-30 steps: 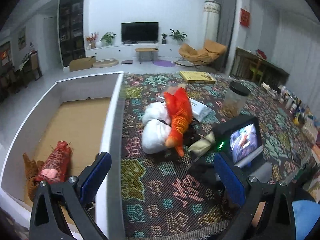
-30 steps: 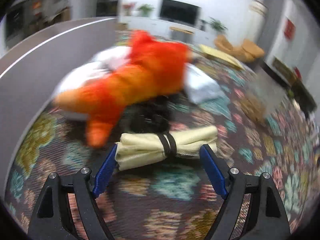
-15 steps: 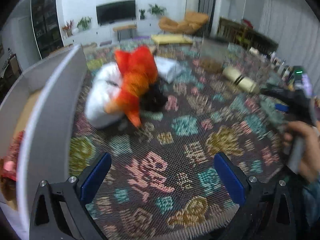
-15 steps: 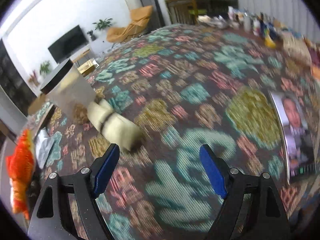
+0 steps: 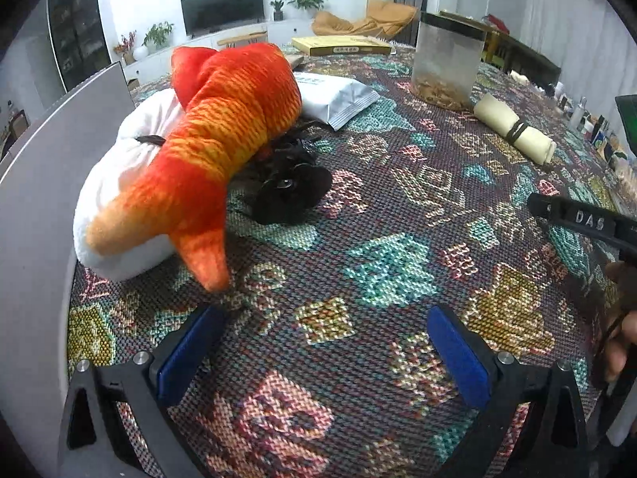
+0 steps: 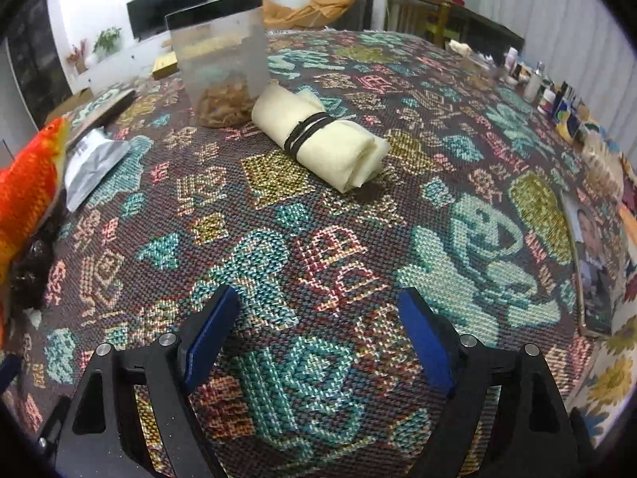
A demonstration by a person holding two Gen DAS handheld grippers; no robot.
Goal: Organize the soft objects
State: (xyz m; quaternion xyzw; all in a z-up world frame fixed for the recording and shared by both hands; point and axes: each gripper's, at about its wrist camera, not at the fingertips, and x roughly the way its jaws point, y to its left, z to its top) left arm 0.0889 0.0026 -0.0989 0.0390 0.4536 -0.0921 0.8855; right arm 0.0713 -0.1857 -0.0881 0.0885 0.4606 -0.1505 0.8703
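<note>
Left tongs (image 5: 322, 338) hang spread and empty, the orange plush fish (image 5: 215, 151) up-left, tail almost at the left pad. Right tongs (image 6: 314, 330), empty, jaws opening, face the cream roll (image 6: 322, 135) lying diagonally ahead on the tabletop (image 6: 358, 263).

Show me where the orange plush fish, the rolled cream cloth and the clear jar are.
orange plush fish (image 5: 223, 131): left wrist view, middle of its striped body.
rolled cream cloth (image 6: 318, 135): right wrist view, by its black band.
clear jar (image 6: 221, 59): right wrist view, on its clear wall.

Orange plush fish (image 5: 223, 135) draped over white bundle (image 5: 119, 183), left gripper (image 5: 322, 342) empty, jaws apart, just beside tail
</note>
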